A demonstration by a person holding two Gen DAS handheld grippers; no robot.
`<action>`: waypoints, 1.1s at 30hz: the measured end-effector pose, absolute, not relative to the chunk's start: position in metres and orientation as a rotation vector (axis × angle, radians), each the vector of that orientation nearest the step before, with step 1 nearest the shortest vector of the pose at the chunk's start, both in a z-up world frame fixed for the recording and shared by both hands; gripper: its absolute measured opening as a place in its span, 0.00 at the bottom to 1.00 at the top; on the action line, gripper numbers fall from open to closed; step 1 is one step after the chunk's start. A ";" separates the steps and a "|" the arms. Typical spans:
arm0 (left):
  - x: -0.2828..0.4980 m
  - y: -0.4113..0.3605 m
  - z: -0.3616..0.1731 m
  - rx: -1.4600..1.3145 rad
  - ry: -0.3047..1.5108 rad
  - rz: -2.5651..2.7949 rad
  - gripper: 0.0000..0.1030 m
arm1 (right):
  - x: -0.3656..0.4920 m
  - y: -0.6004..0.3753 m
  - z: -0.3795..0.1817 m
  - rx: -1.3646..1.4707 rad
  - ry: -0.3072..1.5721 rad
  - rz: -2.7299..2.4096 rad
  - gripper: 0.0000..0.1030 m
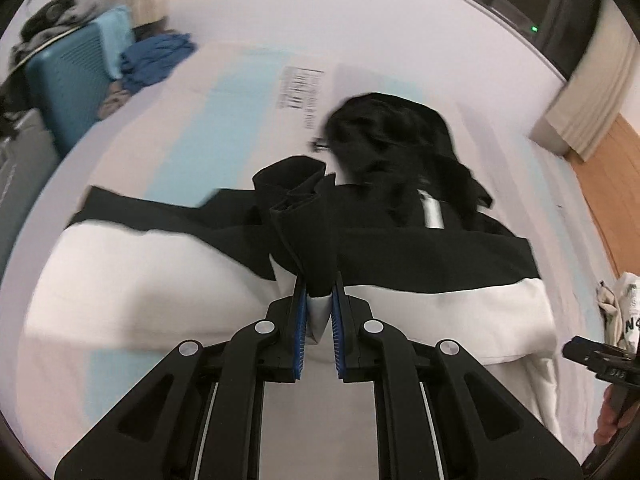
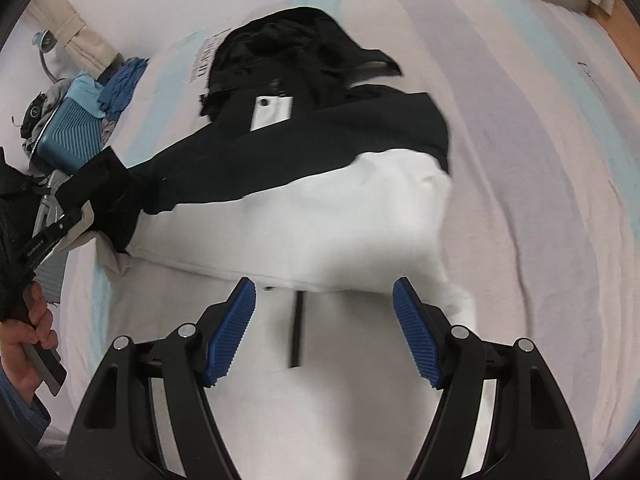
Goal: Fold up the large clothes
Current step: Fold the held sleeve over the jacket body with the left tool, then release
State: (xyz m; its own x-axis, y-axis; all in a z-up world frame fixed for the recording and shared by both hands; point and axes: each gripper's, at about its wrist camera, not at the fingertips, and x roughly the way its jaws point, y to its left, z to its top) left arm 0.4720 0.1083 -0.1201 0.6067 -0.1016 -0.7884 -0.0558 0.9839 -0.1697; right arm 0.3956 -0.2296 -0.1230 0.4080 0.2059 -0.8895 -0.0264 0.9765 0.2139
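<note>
We are folding the black-and-white jacket [image 1: 400,240] lying on the bed [image 1: 560,208], our left gripper [image 1: 320,300] pinching its sleeve cuff while our right gripper [image 2: 324,300] is hovering with fingers spread, probably next laying the sleeve across the body.

Both handheld grippers, the left gripper [image 1: 320,292] and the right gripper [image 2: 324,292], are matte black linkages with round silver pivot screws and ribbed blue pads [image 2: 230,332], and the person's hand [image 2: 28,344] emerges from a blue sleeve [image 2: 20,412].

Jacket sleeve [image 1: 304,216] in left hand-held gripper [image 1: 320,300]
</note>
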 end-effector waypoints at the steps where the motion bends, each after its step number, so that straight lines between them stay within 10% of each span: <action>1: 0.477 0.094 -0.122 -0.171 0.924 -0.042 0.10 | 0.397 -0.236 -0.124 0.180 1.143 0.146 0.66; 33: 0.529 -0.214 -0.189 0.040 1.013 -0.337 0.11 | 0.398 -0.376 -0.141 0.276 1.138 0.058 0.66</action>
